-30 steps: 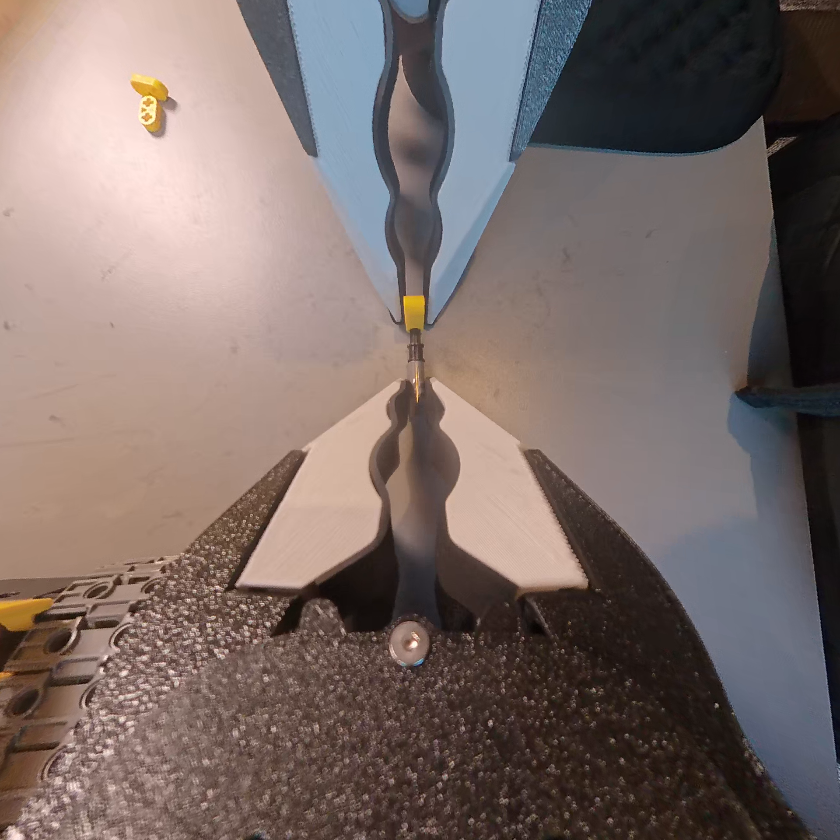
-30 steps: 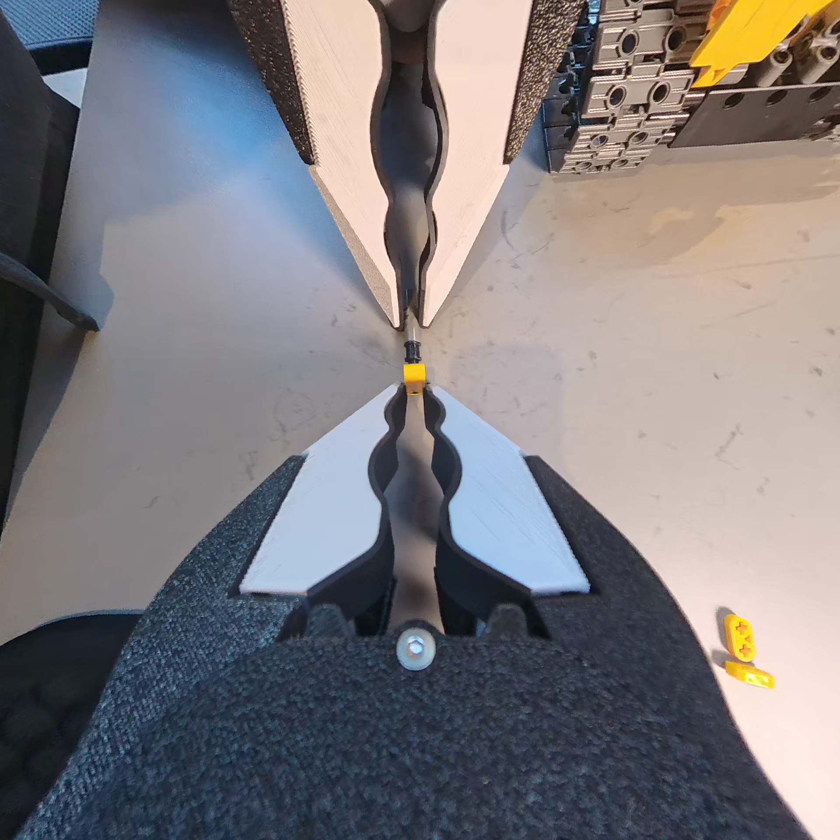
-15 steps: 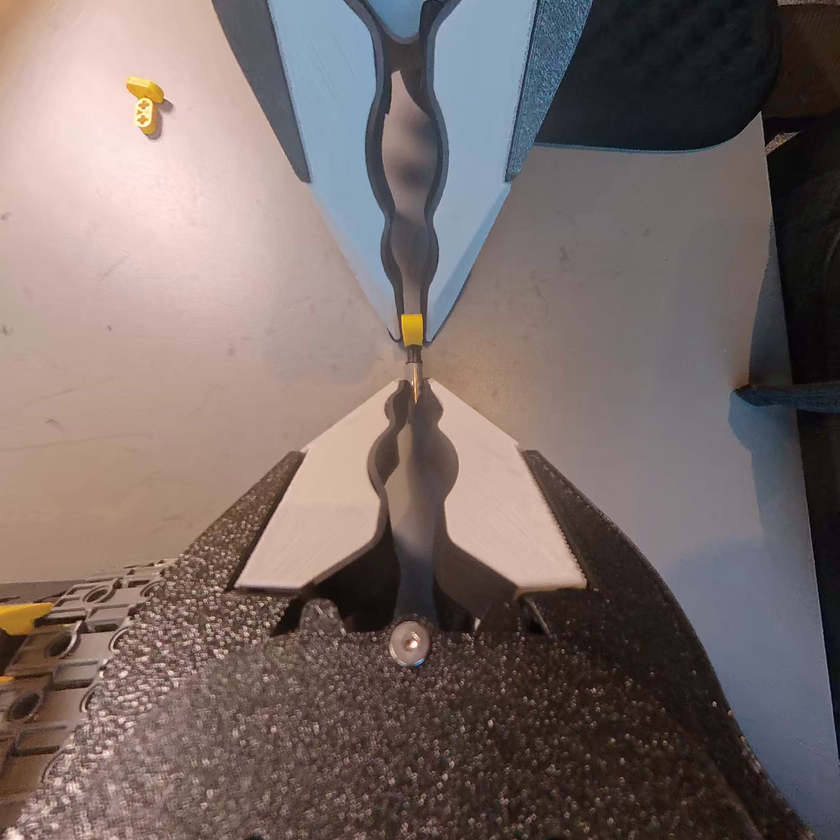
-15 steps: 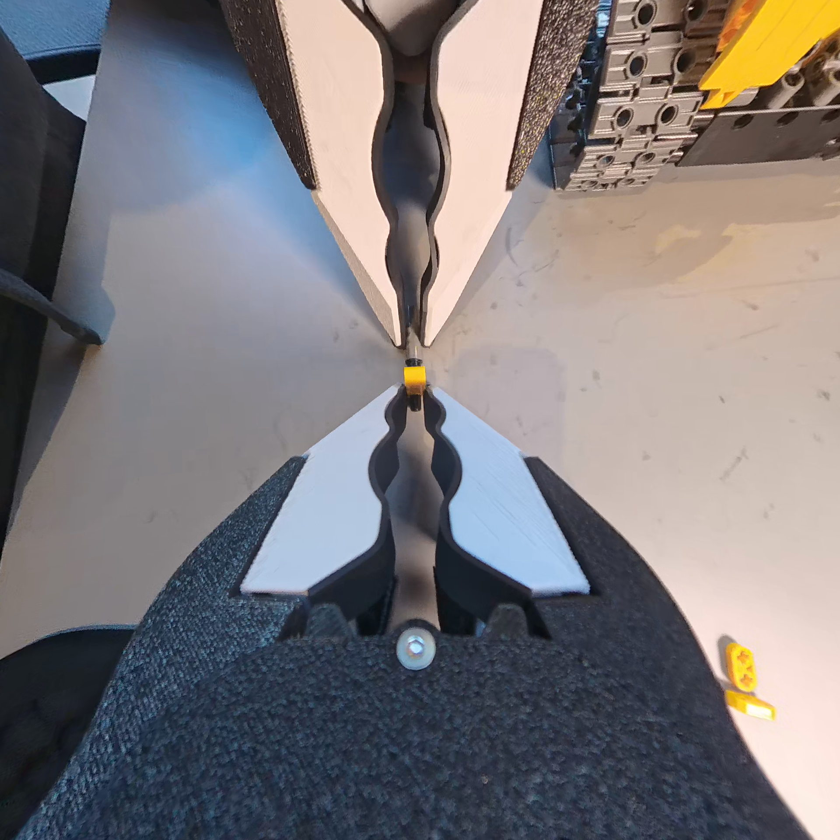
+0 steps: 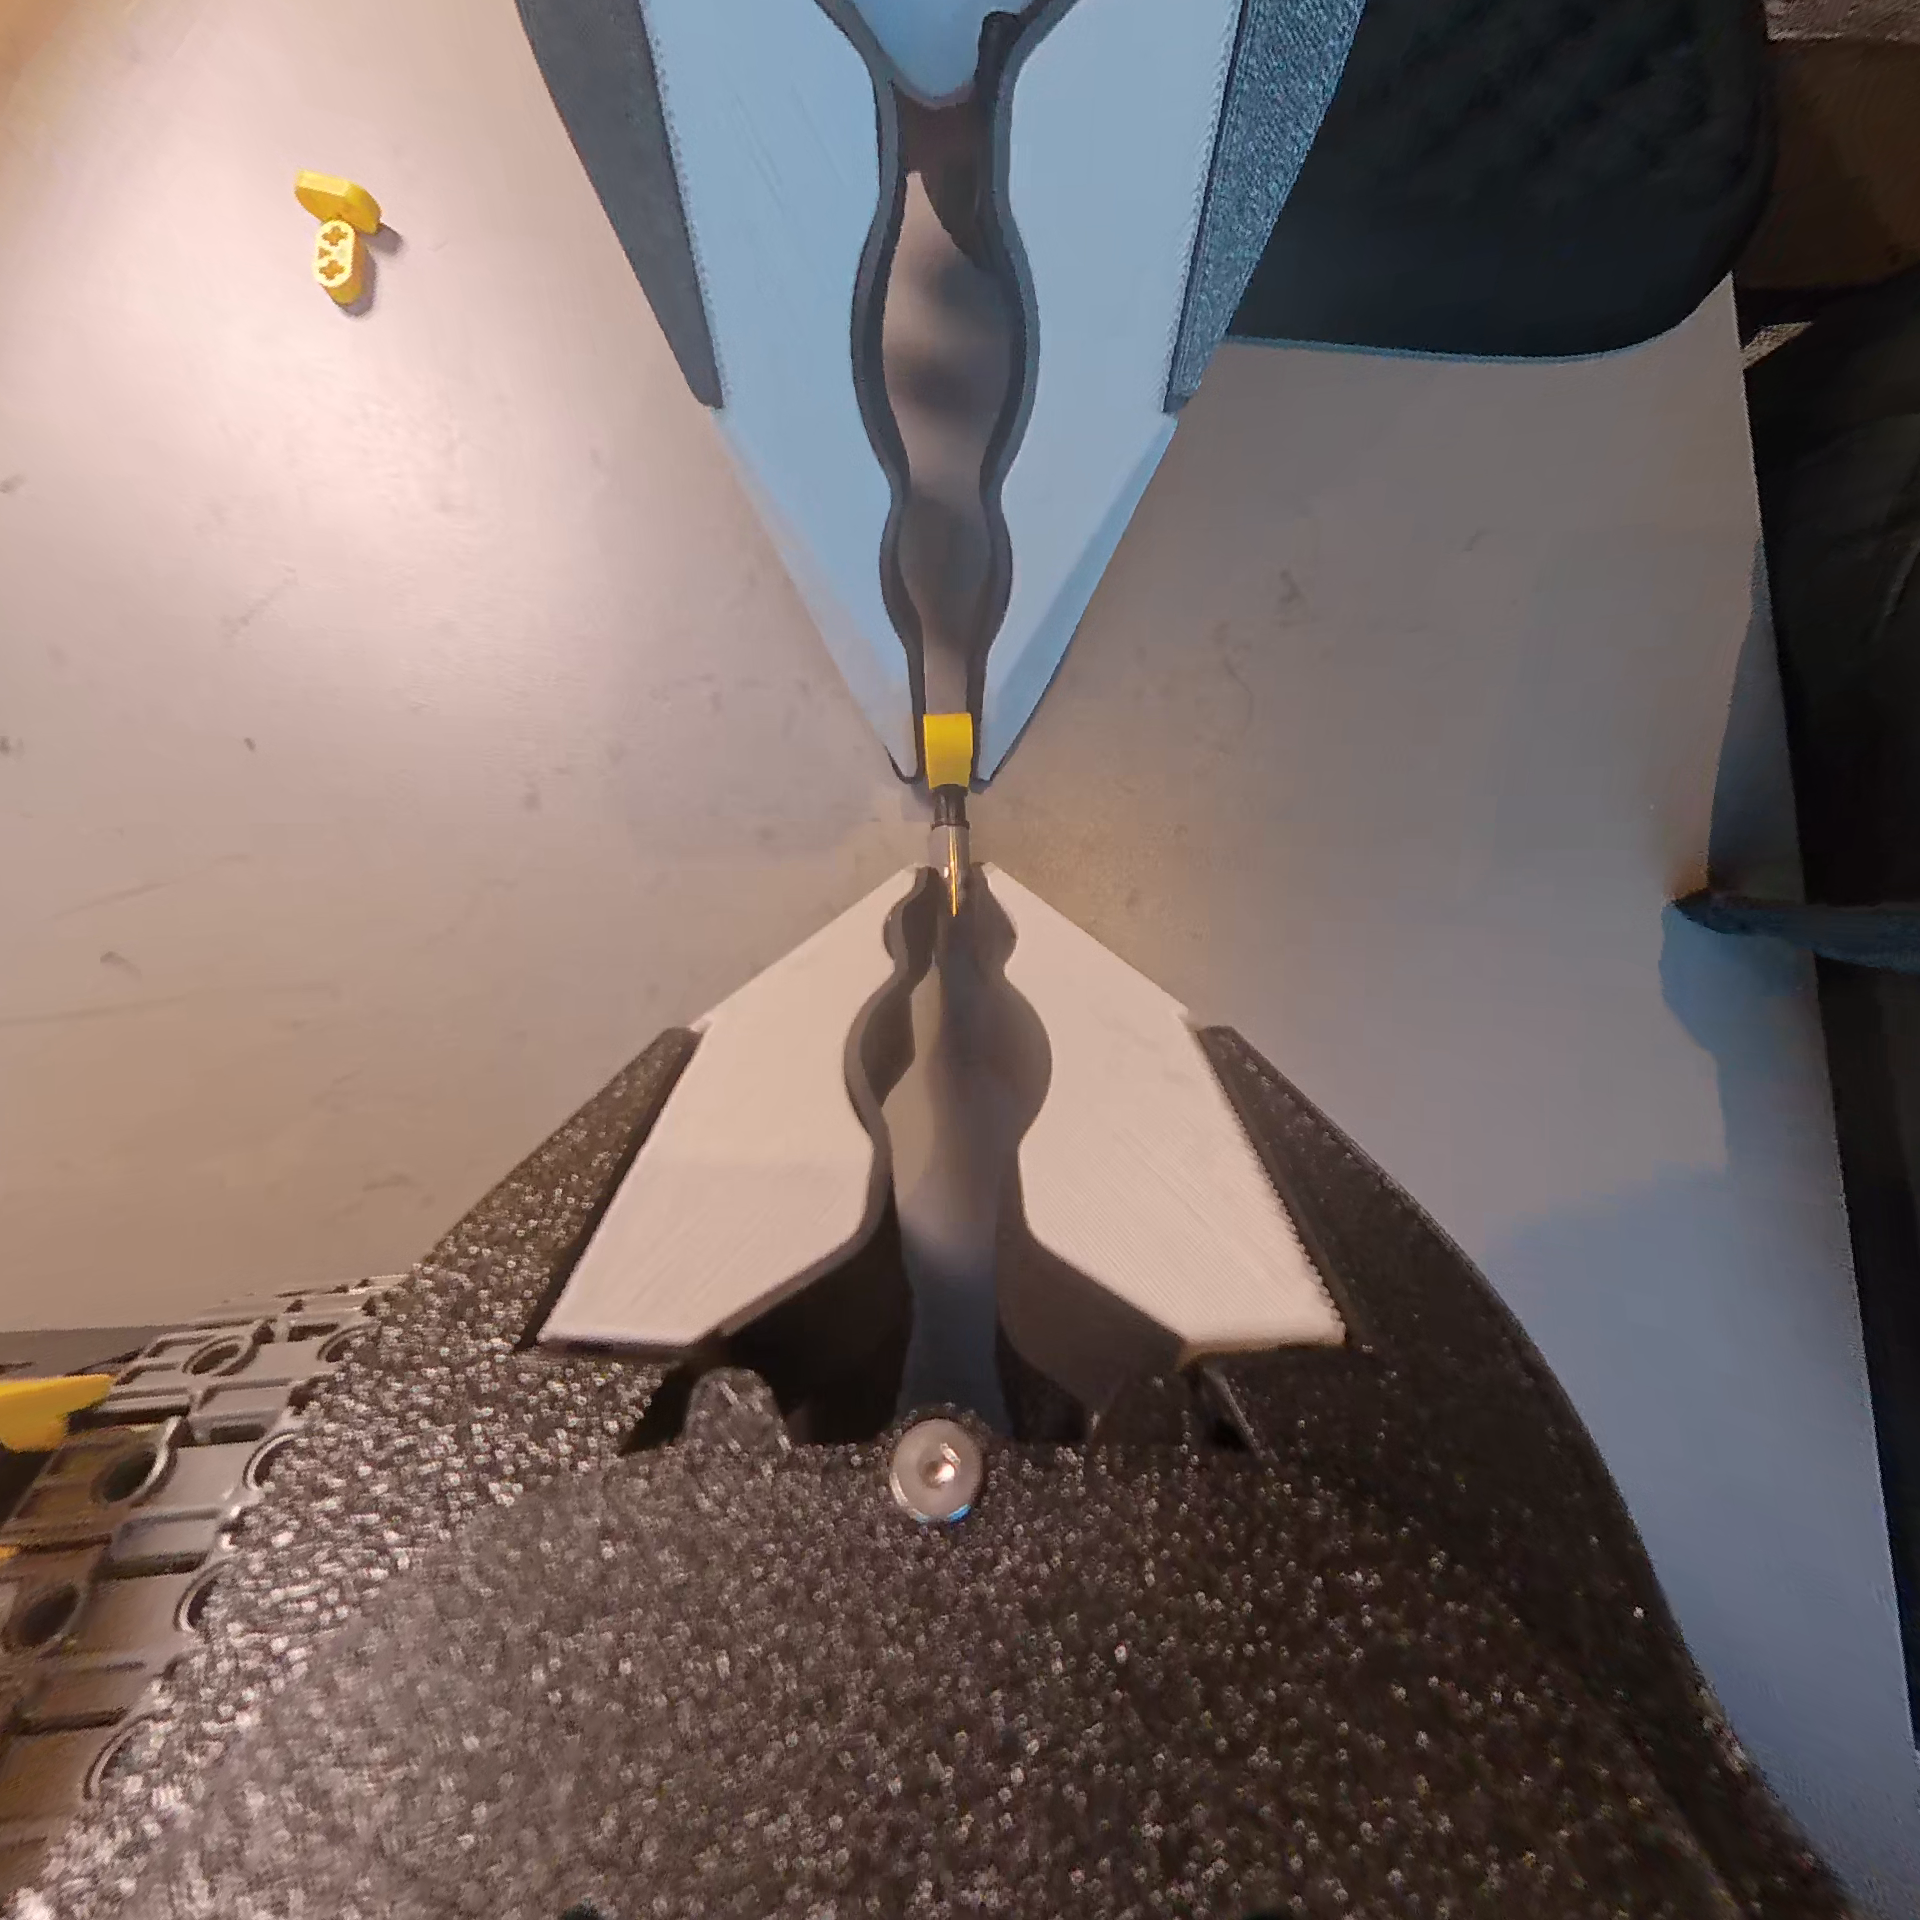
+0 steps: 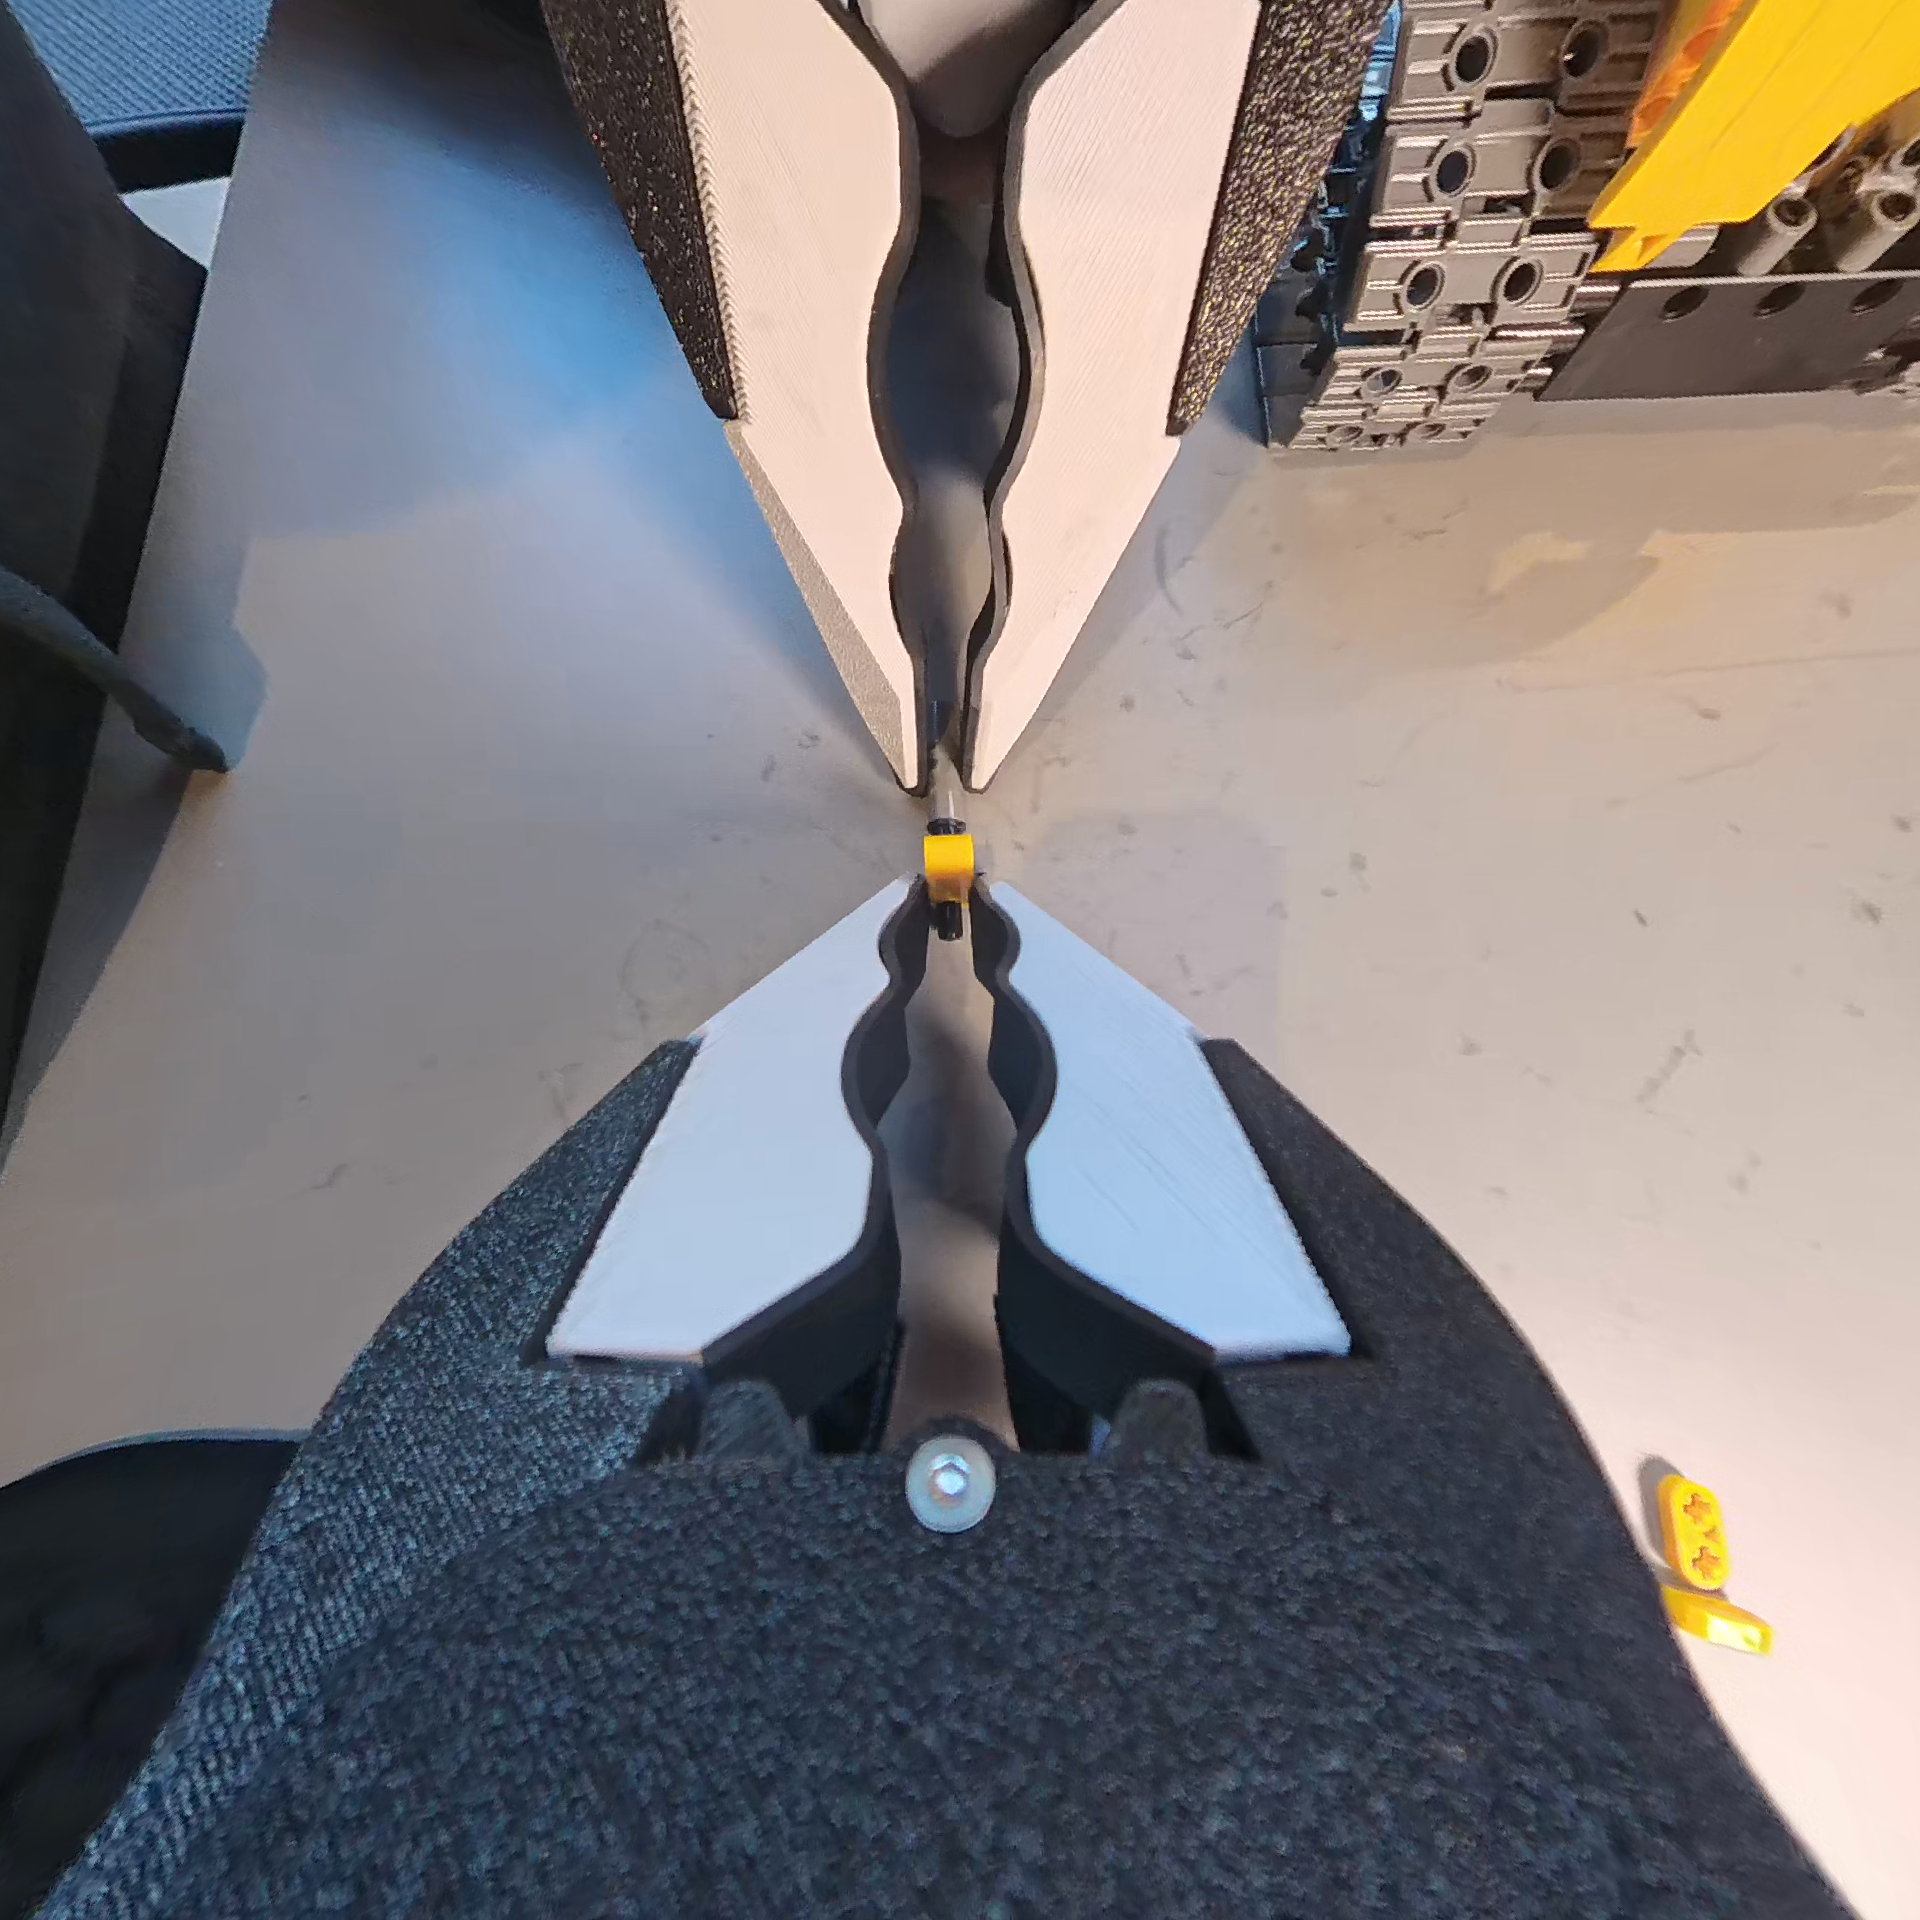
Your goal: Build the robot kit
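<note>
Gripping slim metal pin [image 5: 951, 871], left tool [image 5: 951, 883], right tool [image 6: 948, 896] pinching small yellow plastic block [image 6: 947, 867]

Two small yellow connector pieces [image 6: 1704, 1555] lie at four o'clock; a grey-and-yellow brick assembly [image 6: 1538, 239] stands at one o'clock on the table [image 6: 1455, 831].

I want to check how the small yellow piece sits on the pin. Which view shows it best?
The right wrist view: the yellow piece sits unobstructed at the right gripper tips. The left wrist view shows it farther off, partly between the fingers.
</note>
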A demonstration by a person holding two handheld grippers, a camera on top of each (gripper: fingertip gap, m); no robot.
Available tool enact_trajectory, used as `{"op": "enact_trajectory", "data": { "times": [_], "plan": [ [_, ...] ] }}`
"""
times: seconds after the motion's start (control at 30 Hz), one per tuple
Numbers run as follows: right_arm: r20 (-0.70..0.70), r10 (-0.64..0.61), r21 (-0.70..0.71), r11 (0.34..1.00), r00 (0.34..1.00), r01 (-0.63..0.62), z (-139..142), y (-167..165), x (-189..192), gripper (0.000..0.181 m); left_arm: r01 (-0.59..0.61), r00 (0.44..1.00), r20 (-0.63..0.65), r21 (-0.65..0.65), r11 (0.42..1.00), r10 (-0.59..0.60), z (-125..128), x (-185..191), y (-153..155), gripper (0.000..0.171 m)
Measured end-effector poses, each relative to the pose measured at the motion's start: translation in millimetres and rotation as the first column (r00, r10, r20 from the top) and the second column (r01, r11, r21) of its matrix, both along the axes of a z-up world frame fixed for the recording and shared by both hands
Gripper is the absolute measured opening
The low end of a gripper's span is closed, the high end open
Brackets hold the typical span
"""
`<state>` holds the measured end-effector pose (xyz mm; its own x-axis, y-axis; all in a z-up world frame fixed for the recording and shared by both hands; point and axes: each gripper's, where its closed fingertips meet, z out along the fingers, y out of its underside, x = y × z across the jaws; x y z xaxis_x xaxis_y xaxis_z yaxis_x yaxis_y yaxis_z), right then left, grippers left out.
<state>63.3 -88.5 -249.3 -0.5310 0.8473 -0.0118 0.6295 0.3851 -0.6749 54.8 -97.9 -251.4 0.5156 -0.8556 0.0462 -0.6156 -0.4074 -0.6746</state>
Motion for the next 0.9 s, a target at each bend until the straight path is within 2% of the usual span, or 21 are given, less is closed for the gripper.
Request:
{"op": "enact_trajectory", "data": {
  "times": [0.13,0.27,0.33,0.4,0.5,0.63,0.8,0.9],
  "plan": [
    [-0.009,0.017,0.009,1.0,1.0,-0.017,0.3,-1.1,-0.7,0.007,0.0,1.0,0.002,0.0,1.0,0.0,0.0,0.1,0.2,0.005],
    [-0.043,0.021,0.005,1.0,0.999,-0.021,3.0,0.6,-2.1,0.016,-0.001,1.0,-0.015,0.026,1.0,0.001,-0.1,-0.1,1.2,0.005],
    [-0.079,0.014,-0.027,0.999,0.997,-0.016,9.4,3.8,-2.1,0.019,-0.005,1.0,-0.019,0.033,0.999,0.005,0.0,-0.6,2.0,0.005],
    [-0.155,-0.034,-0.082,0.996,0.987,0.022,23.9,12.9,-5.4,0.029,-0.009,1.0,-0.008,0.02,1.0,0.009,0.1,-0.9,2.3,0.005],
    [-0.275,-0.155,-0.111,0.985,0.949,0.128,45.8,43.3,-8.2,0.039,-0.02,1.0,0.0,0.01,1.0,0.02,0.1,-1.9,3.8,0.005],
    [-0.377,-0.316,-0.064,0.947,0.871,0.316,63.3,98.7,1.1,0.038,-0.034,0.999,-0.005,0.018,0.999,0.034,0.2,-3.7,6.0,0.005],
    [-0.39,-0.484,-0.041,0.859,0.784,0.51,65.4,157.9,23.6,0.004,-0.038,0.999,-0.003,0.014,0.999,0.038,0.1,-3.9,6.3,0.005],
    [-0.365,-0.59,-0.026,0.78,0.721,0.625,59.4,189.6,37.6,0.0,-0.038,0.999,-0.007,0.019,0.999,0.038,0.1,-3.9,6.3,0.005]
  ]
}}
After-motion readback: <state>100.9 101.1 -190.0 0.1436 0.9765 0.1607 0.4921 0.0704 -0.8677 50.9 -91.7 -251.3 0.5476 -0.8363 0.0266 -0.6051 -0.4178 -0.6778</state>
